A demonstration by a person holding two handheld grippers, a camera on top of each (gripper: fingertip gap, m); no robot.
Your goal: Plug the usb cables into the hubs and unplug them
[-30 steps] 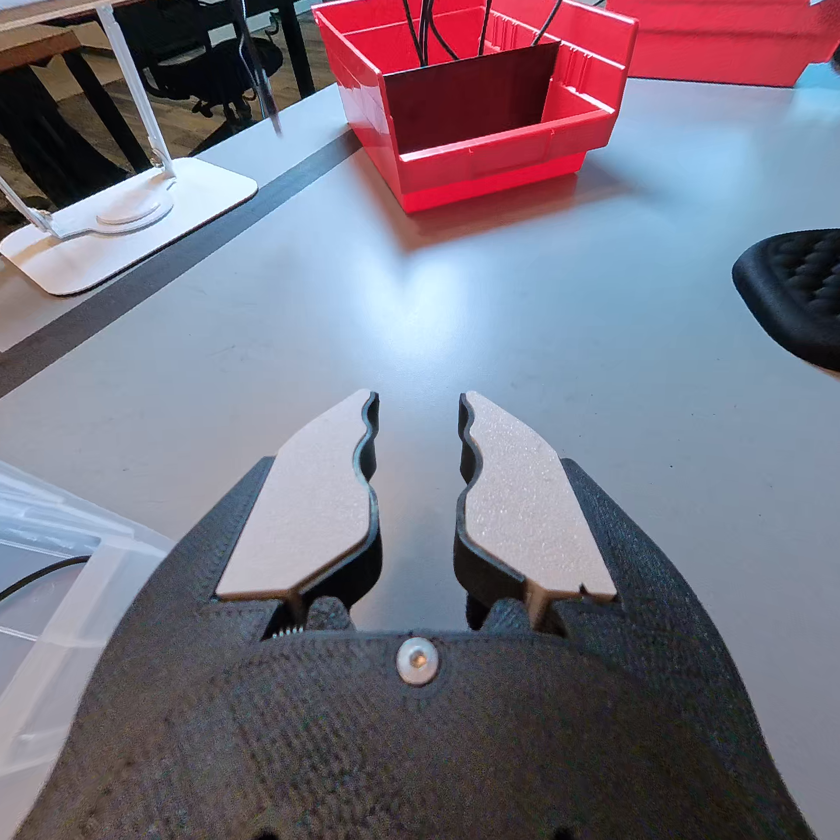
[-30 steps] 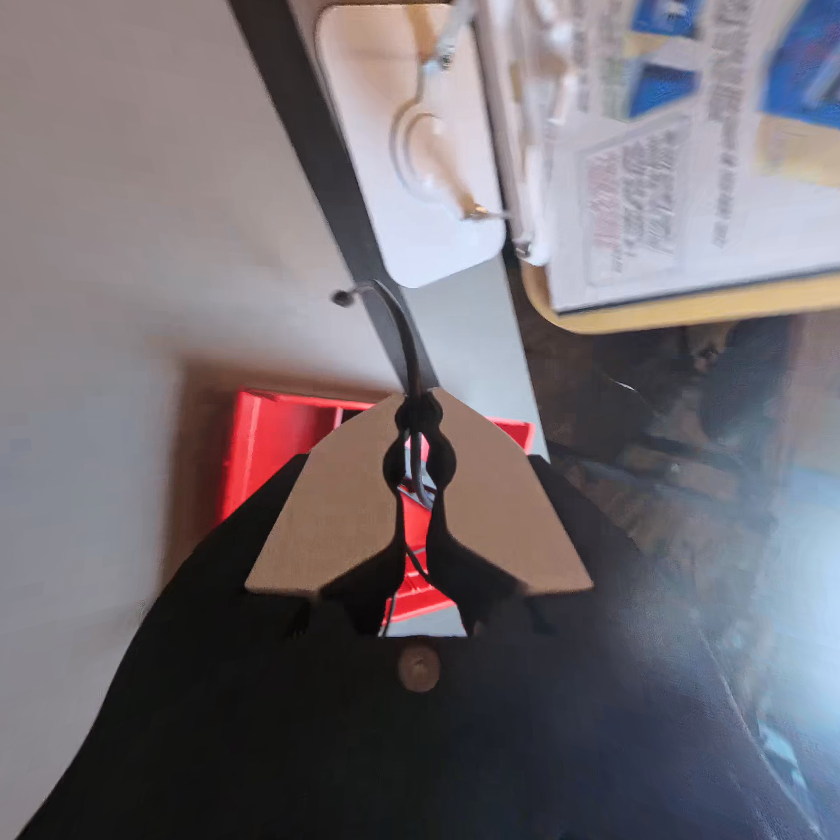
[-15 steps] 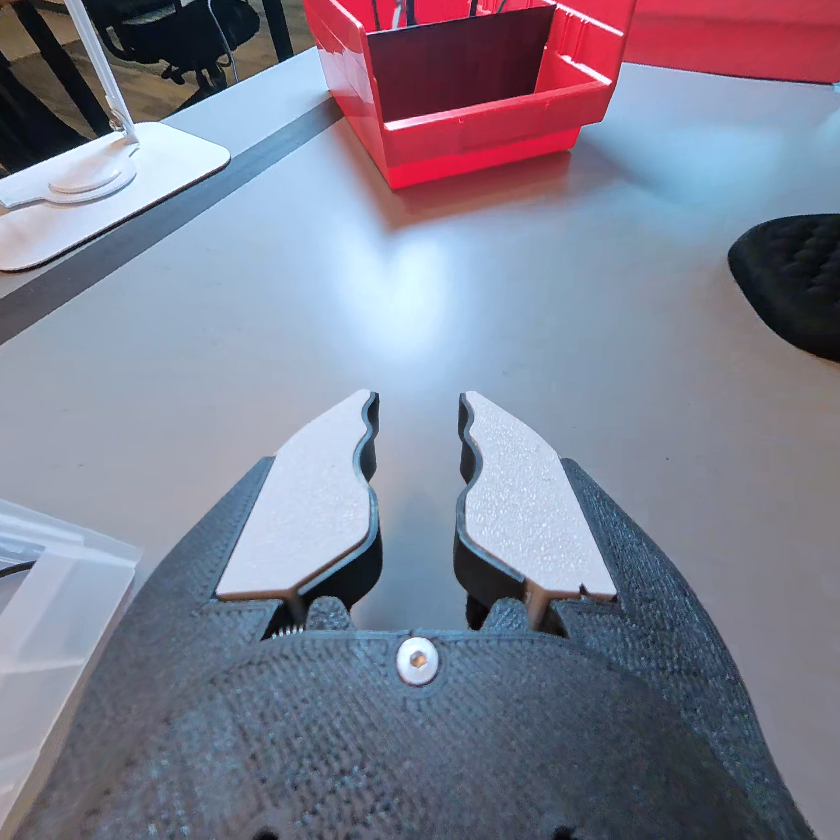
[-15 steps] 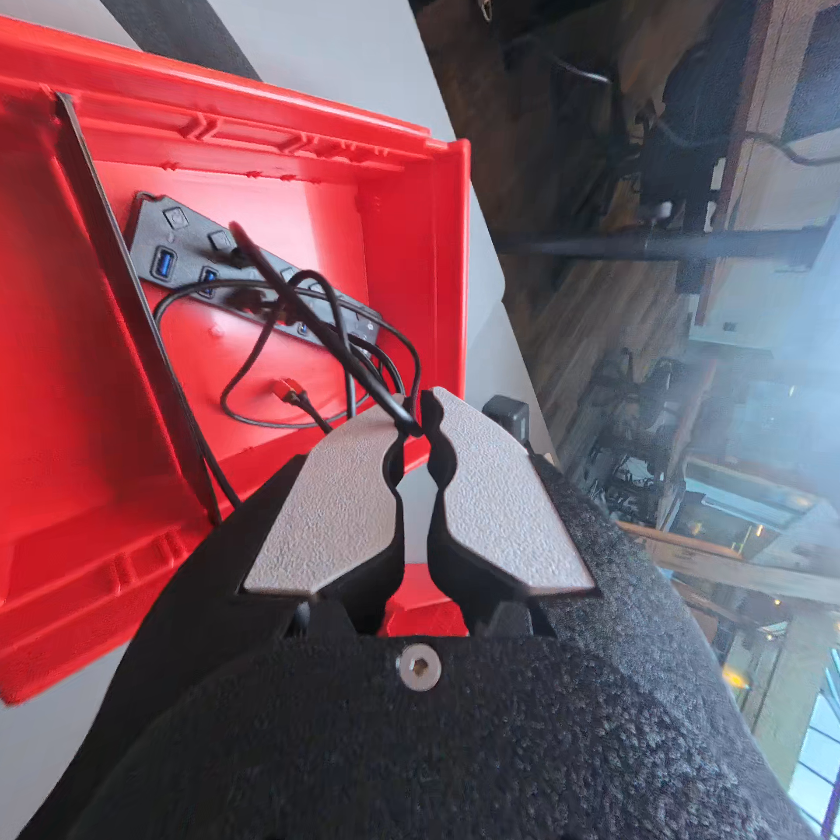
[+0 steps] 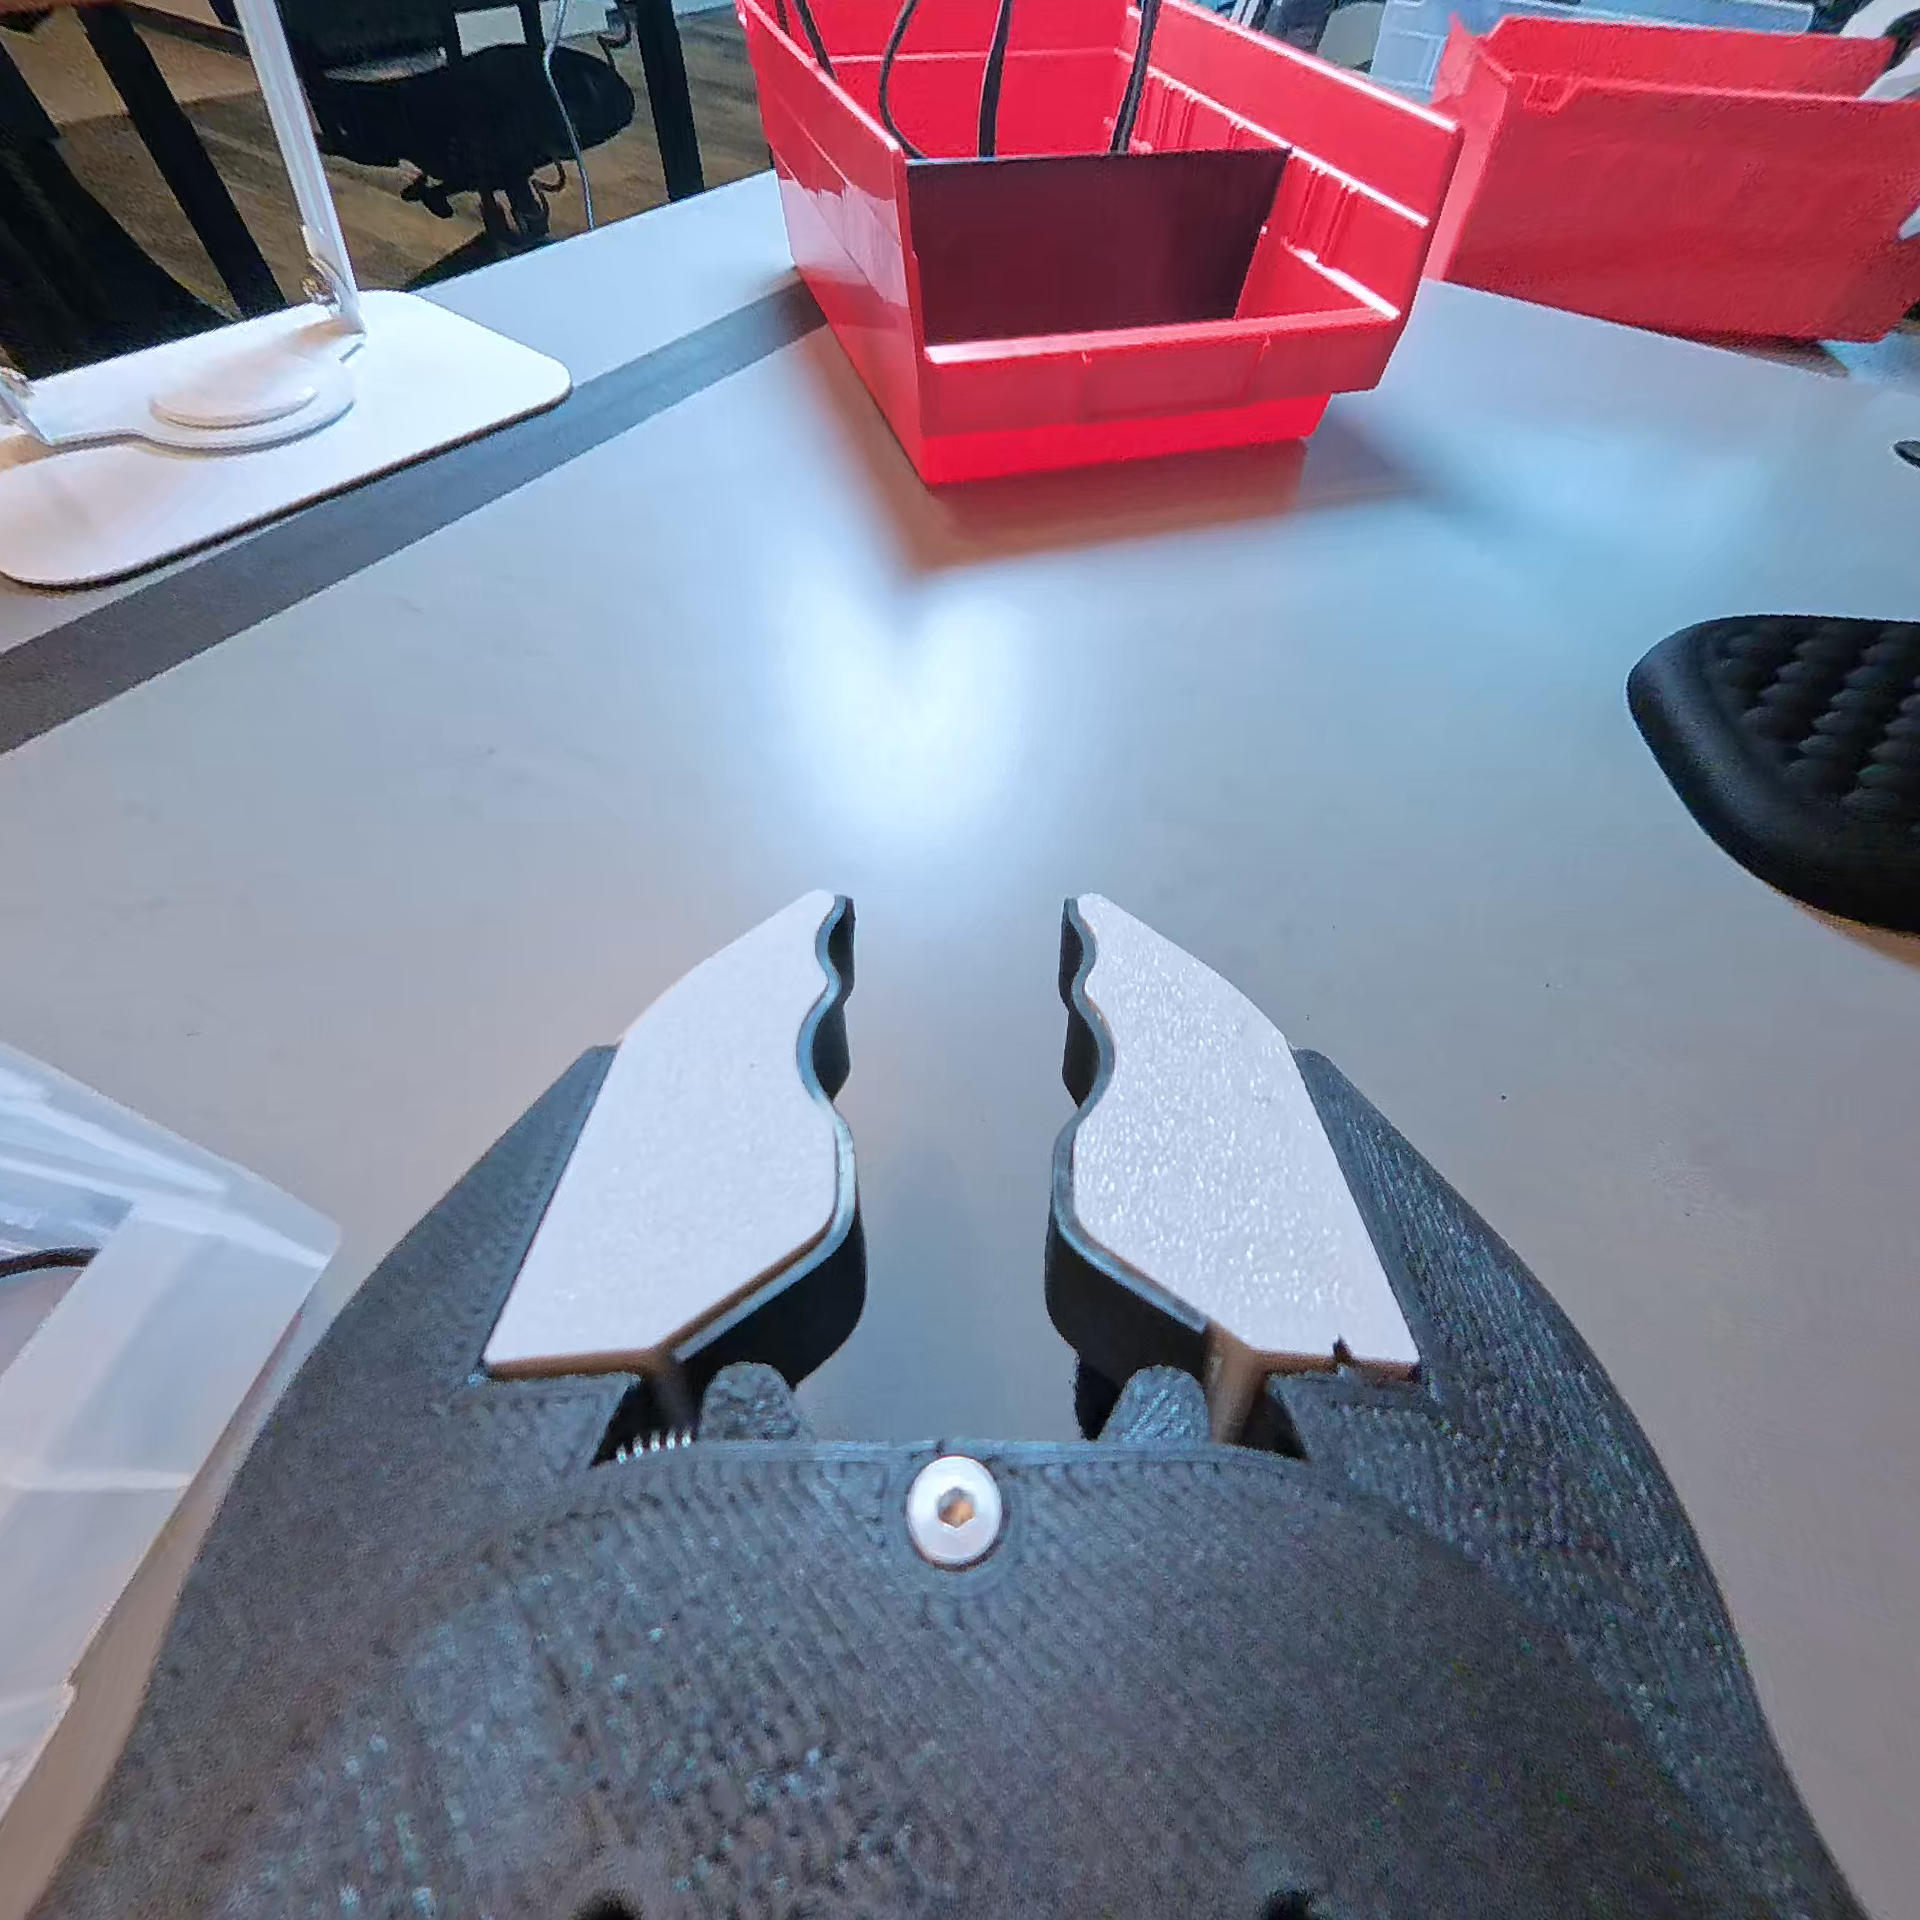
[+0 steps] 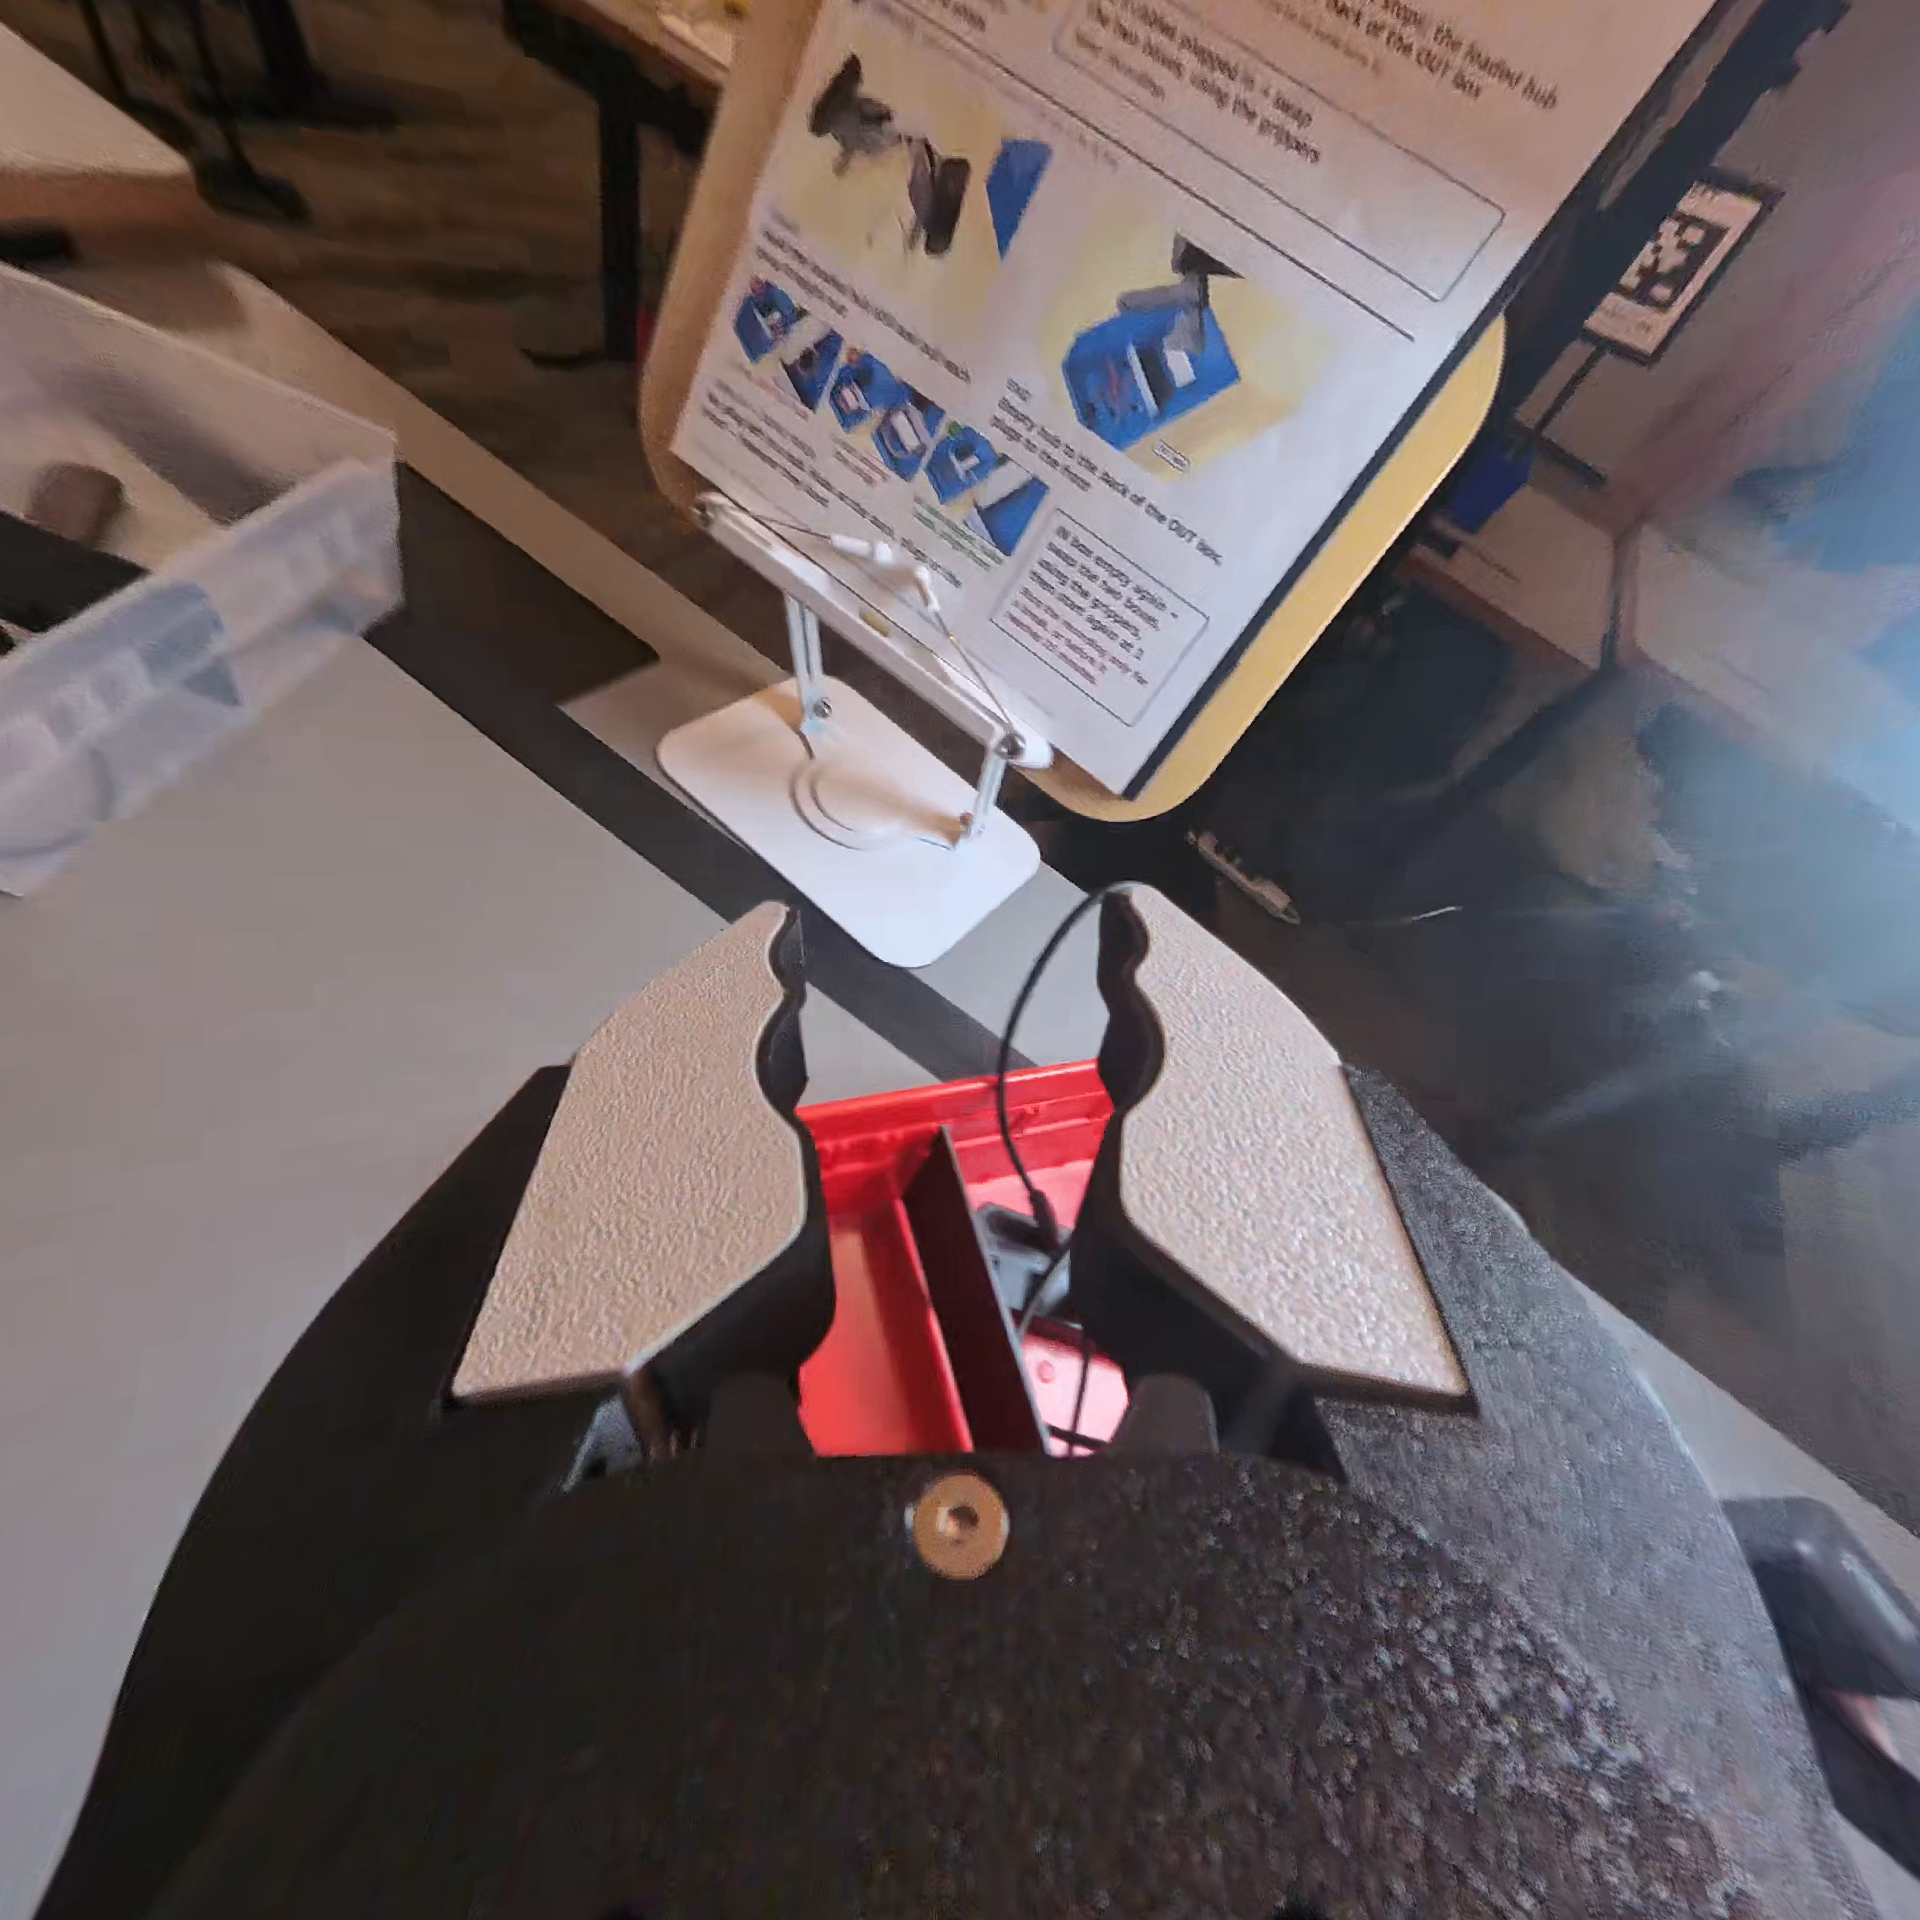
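White stand (image 5: 260,416), clear box (image 5: 114,1299)

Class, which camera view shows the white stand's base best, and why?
The right wrist view: the whole base shows with both legs and the sheet it carries. The left wrist view crops the base at the frame's left edge and shows only one leg.

Left gripper (image 5: 956,914) – jaws apart, empty; right gripper (image 6: 951,914) – jaws wide.
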